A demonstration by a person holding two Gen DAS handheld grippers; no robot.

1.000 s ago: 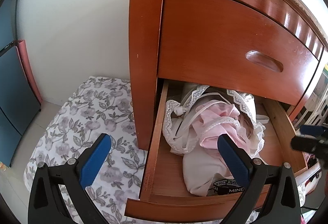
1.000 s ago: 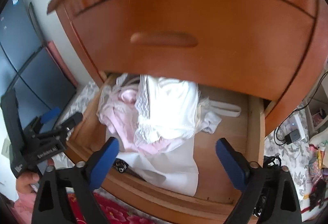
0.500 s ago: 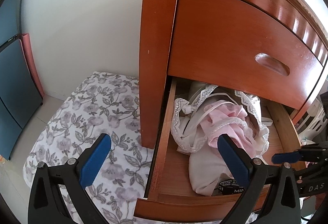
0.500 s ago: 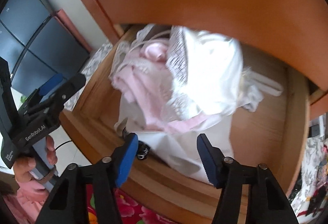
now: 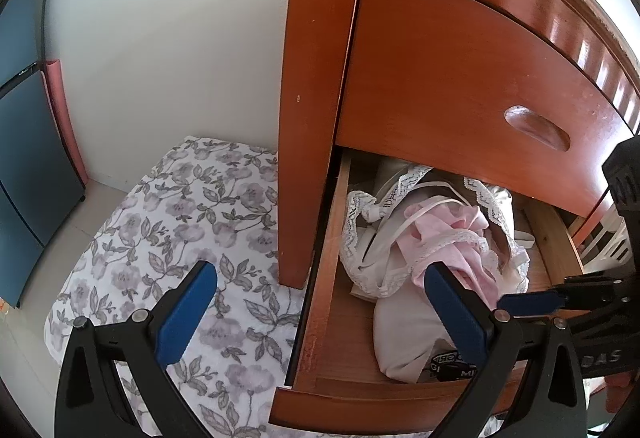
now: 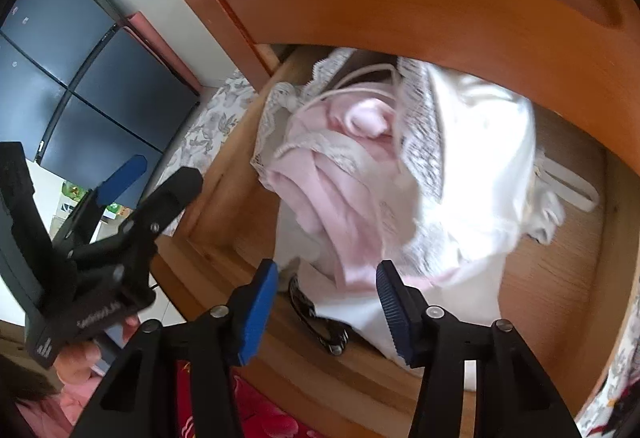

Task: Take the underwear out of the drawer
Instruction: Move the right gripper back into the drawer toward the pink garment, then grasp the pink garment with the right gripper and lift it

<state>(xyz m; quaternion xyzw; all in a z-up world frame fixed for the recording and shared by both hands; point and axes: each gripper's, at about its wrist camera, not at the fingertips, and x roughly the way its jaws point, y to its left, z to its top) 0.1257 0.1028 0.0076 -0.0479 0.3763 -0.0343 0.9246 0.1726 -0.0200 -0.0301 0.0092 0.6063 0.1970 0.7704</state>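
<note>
Inside the pulled-out drawer lies the underwear, a pink and white lace-trimmed heap. Above it the right gripper is closing, its pads not pressing the cloth. Beside the drawer, the left gripper stands wide apart, empty.

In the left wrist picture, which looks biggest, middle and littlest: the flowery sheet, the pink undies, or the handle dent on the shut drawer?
1. Flowery sheet, biggest by far.
2. Pink undies, partly hidden by a gripper finger.
3. Handle dent, littlest.

The fisheye lens stretches things, so this is only how they look.
</note>
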